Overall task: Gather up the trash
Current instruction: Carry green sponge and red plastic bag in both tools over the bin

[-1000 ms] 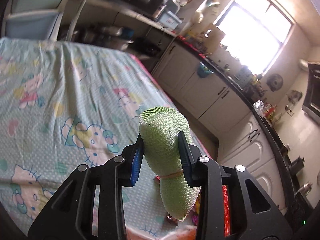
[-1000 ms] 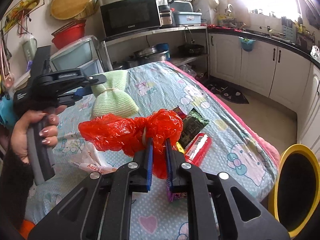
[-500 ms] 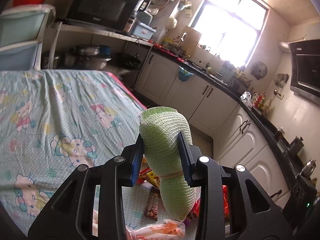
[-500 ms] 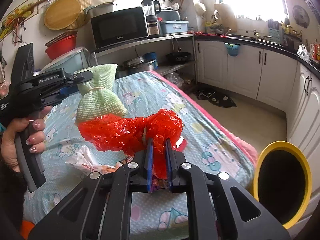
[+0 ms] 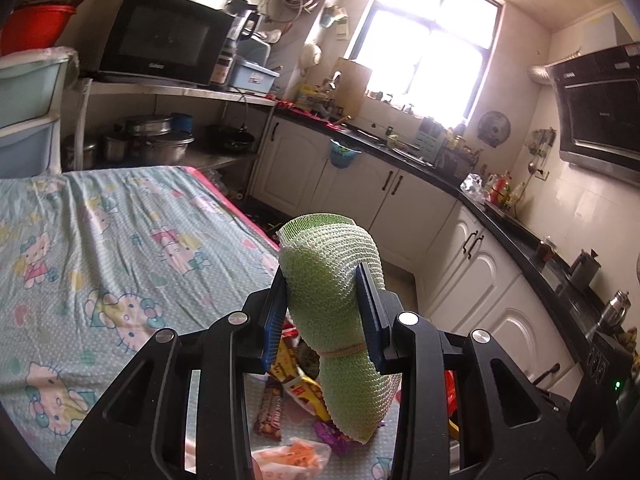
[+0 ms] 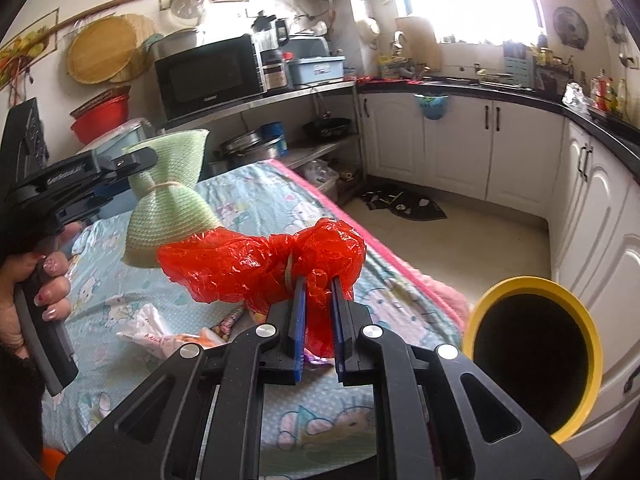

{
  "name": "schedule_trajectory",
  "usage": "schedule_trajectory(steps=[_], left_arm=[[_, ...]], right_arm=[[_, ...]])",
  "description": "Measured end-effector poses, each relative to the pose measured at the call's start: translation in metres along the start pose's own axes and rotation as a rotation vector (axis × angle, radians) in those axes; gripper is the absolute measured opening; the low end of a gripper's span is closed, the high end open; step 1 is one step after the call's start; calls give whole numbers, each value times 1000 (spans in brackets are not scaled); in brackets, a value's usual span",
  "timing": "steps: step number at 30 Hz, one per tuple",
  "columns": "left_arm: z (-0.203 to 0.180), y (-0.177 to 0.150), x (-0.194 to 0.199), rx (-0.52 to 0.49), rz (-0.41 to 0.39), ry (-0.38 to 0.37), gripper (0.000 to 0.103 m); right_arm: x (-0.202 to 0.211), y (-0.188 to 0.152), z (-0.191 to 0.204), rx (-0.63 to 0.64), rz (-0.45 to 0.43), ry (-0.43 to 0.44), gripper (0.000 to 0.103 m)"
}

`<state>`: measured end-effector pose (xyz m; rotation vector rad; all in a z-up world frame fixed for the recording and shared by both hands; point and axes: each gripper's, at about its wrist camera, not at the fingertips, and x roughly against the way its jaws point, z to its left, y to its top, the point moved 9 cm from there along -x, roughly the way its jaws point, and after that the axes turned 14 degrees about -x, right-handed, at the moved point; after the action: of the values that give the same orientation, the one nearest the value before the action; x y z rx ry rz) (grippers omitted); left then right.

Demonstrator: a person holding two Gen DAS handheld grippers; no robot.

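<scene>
My left gripper is shut on a green mesh bundle tied with a rubber band, held above the table; the bundle also shows in the right wrist view. My right gripper is shut on a red plastic bag bundle, held above the table's near edge. A yellow-rimmed trash bin with a dark inside stands on the floor to the right of the table. Several snack wrappers lie on the table below the left gripper.
The table has a Hello Kitty cloth. A white and orange wrapper lies on it. White kitchen cabinets run along the far and right walls. A shelf with a microwave and pots stands behind the table.
Both grippers have lifted and swung right with their bundles. The yellow bin has come closer and larger in the right wrist view.
</scene>
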<state>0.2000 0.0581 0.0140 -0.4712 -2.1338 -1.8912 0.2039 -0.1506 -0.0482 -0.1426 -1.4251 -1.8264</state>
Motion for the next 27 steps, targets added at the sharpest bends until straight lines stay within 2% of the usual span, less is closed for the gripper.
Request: schedule_trajectory(steps=[27], left_arm=[[-109,-4,-42,-129,33,-142,27]], right_arm=[[57,25,-130,-166,-166,-275,11]])
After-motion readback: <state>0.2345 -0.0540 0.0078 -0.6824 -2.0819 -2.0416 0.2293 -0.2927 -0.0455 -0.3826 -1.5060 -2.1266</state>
